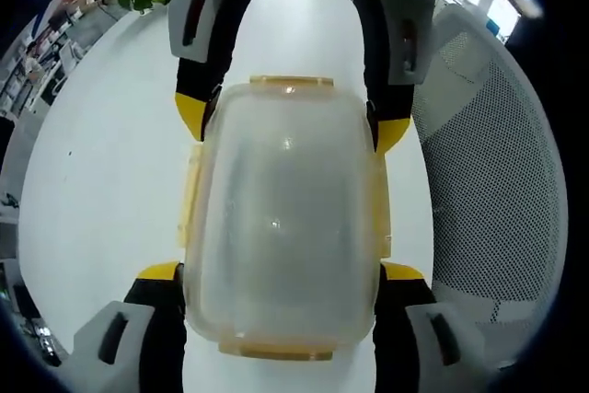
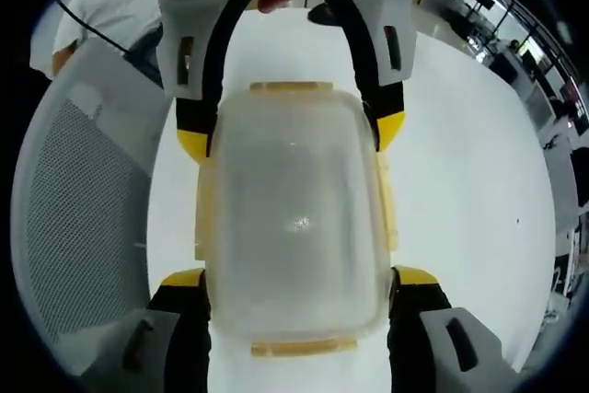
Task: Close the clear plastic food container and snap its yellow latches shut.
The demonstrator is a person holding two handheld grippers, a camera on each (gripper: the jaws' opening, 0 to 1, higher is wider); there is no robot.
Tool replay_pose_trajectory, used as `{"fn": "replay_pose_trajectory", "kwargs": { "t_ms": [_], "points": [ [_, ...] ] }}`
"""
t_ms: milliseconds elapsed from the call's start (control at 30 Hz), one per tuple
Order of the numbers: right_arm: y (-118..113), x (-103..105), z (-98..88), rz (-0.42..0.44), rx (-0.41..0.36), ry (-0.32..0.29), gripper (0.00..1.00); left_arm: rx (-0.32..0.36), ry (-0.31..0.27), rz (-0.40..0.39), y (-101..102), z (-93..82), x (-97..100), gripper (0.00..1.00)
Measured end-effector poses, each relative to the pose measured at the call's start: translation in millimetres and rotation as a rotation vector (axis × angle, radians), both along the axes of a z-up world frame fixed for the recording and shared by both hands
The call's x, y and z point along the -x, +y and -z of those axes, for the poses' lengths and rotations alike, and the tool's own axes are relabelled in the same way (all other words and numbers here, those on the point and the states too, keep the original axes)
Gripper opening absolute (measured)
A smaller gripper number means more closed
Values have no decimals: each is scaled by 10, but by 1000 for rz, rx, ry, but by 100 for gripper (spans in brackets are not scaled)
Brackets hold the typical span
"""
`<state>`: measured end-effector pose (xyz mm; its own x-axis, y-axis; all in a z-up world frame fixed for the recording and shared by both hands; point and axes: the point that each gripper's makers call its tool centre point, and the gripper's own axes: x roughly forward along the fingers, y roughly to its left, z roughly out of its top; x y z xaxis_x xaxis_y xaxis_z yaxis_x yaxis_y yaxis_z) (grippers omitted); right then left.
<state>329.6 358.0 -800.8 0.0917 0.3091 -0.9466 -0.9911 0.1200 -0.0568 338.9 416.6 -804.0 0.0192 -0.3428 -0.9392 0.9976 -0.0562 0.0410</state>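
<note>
Your left claw (image 1: 281, 273) and your right claw (image 2: 299, 278) face each other across the white worktop (image 1: 101, 181), each one gripping an end of the clear food container (image 1: 281, 227) that lies between them. In the left gripper view your own yellow-tipped jaws rise at the near end, pinching the container's sides, while the right claw clasps the far end. The right gripper view mirrors this. The container sits over the worktop with its lid on, and the yellow latches (image 1: 191, 195) lie along its sides and ends; you cannot tell whether they are snapped. A grey mesh chair (image 1: 497, 190) stands just beside the worktop.
</note>
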Motion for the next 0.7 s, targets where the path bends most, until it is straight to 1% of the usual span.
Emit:
{"fn": "replay_pose_trajectory", "kwargs": {
  "t_ms": [267, 567, 700],
  "points": [
    [3, -64, 11, 7, -5, 0, 80, -14, -4, -2, 2, 9, -60, 85],
    [-1, -143, 2, 21, -6, -2, 80, 4, -2, 0, -17, 8, -157, 86],
    [-5, -175, 1, 28, -6, -2, 81, -8, -4, 1, -24, 20, -187, 86]
  ]
}}
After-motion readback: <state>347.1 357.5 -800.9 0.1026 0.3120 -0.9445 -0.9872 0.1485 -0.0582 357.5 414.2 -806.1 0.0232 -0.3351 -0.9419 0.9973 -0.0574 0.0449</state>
